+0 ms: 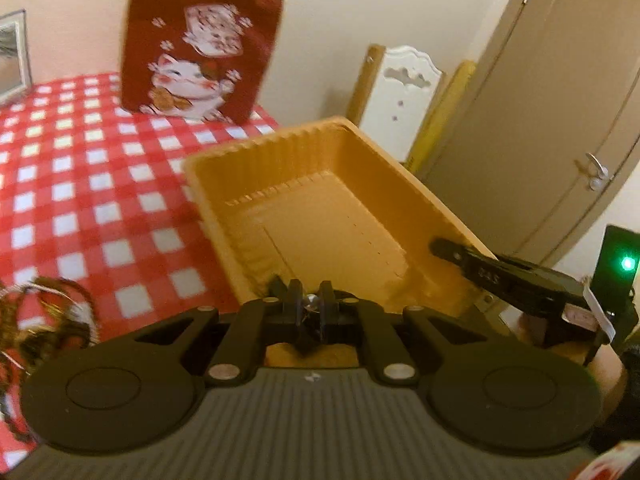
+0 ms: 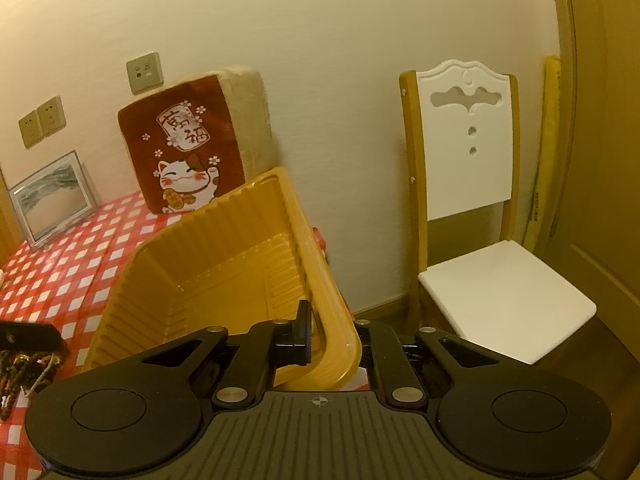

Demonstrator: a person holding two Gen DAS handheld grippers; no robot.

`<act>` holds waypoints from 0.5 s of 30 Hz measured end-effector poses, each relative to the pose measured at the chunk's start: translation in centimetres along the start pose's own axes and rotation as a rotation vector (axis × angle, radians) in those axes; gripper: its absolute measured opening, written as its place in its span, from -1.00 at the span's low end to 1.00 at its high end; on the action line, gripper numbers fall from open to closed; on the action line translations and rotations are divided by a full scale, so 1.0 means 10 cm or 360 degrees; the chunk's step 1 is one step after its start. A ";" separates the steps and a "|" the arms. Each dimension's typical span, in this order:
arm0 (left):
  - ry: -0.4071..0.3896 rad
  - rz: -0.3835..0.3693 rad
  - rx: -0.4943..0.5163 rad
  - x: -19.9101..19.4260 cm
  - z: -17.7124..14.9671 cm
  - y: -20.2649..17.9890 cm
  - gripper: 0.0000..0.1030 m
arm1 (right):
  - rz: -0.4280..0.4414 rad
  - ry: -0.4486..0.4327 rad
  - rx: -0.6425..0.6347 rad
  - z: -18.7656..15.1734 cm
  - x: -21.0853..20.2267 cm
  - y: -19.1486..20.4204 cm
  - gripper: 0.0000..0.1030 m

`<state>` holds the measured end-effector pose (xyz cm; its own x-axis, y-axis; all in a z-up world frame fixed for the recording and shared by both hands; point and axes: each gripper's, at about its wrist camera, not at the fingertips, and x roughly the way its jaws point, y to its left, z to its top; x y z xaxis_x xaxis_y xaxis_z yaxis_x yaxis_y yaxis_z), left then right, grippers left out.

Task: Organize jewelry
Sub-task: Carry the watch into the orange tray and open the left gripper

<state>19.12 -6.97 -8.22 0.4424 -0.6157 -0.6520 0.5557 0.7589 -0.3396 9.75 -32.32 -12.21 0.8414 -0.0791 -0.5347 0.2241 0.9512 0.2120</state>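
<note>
A yellow ribbed plastic tray (image 1: 320, 216) stands at the right side of the red checked table, empty inside; it also shows tilted in the right wrist view (image 2: 208, 280). My left gripper (image 1: 311, 304) is shut on a small silvery jewelry piece (image 1: 310, 301) just over the tray's near rim. My right gripper (image 2: 332, 332) is shut on the tray's right wall, one finger (image 2: 302, 328) inside; it shows in the left wrist view (image 1: 500, 276) too. A tangle of brown and gold necklaces (image 1: 44, 320) lies at the left, also in the right wrist view (image 2: 28, 368).
A red lucky-cat cushion (image 1: 200, 52) leans on the wall at the table's back. A framed picture (image 2: 52, 196) stands at the back left. A white chair (image 2: 480, 220) stands right of the table, beside a door (image 1: 560, 100).
</note>
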 end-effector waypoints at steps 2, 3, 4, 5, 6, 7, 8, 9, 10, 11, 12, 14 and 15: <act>0.0020 -0.0018 -0.0003 0.06 -0.04 -0.05 -0.86 | 0.0004 0.0002 0.0001 0.00 0.00 0.00 -0.84; 0.0033 -0.0019 -0.0007 0.09 -0.07 -0.08 -0.86 | 0.0006 0.0004 0.0001 0.00 0.00 -0.01 -0.84; 0.0048 -0.0018 -0.0008 0.13 -0.08 -0.08 -0.86 | 0.0007 0.0007 0.0001 0.00 0.00 0.00 -0.84; 0.0061 -0.0021 -0.0007 0.15 -0.10 -0.09 -0.86 | 0.0009 0.0008 0.0002 0.00 -0.01 -0.01 -0.85; 0.0070 -0.0023 -0.0011 0.17 -0.11 -0.11 -0.86 | 0.0011 0.0010 0.0002 0.00 -0.01 -0.01 -0.85; 0.0081 -0.0032 -0.0016 0.19 -0.12 -0.12 -0.86 | 0.0013 0.0011 0.0001 0.00 -0.01 -0.01 -0.85; 0.0089 -0.0036 -0.0018 0.21 -0.13 -0.14 -0.86 | 0.0014 0.0012 -0.0001 0.00 -0.01 0.00 -0.85; 0.0096 -0.0031 -0.0017 0.22 -0.14 -0.15 -0.86 | 0.0015 0.0012 -0.0004 0.01 -0.01 0.00 -0.85; 0.0103 -0.0031 -0.0017 0.24 -0.15 -0.16 -0.86 | 0.0016 0.0013 -0.0005 0.01 -0.01 0.00 -0.85; 0.0109 -0.0036 -0.0023 0.25 -0.16 -0.17 -0.86 | 0.0018 0.0014 -0.0004 0.00 -0.01 0.00 -0.85; 0.0114 -0.0035 -0.0036 0.26 -0.16 -0.17 -0.86 | 0.0019 0.0015 -0.0002 0.00 -0.01 0.00 -0.85; 0.0124 -0.0048 -0.0054 0.29 -0.16 -0.18 -0.85 | 0.0020 0.0017 -0.0003 0.00 0.00 0.00 -0.85; 0.0122 -0.0041 -0.0067 0.29 -0.17 -0.19 -0.80 | 0.0020 0.0019 -0.0002 0.00 0.00 0.00 -0.86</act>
<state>18.19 -9.79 -10.59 0.3723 -0.6184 -0.6921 0.5352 0.7523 -0.3843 9.74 -32.31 -12.16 0.8383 -0.0634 -0.5414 0.2127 0.9525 0.2178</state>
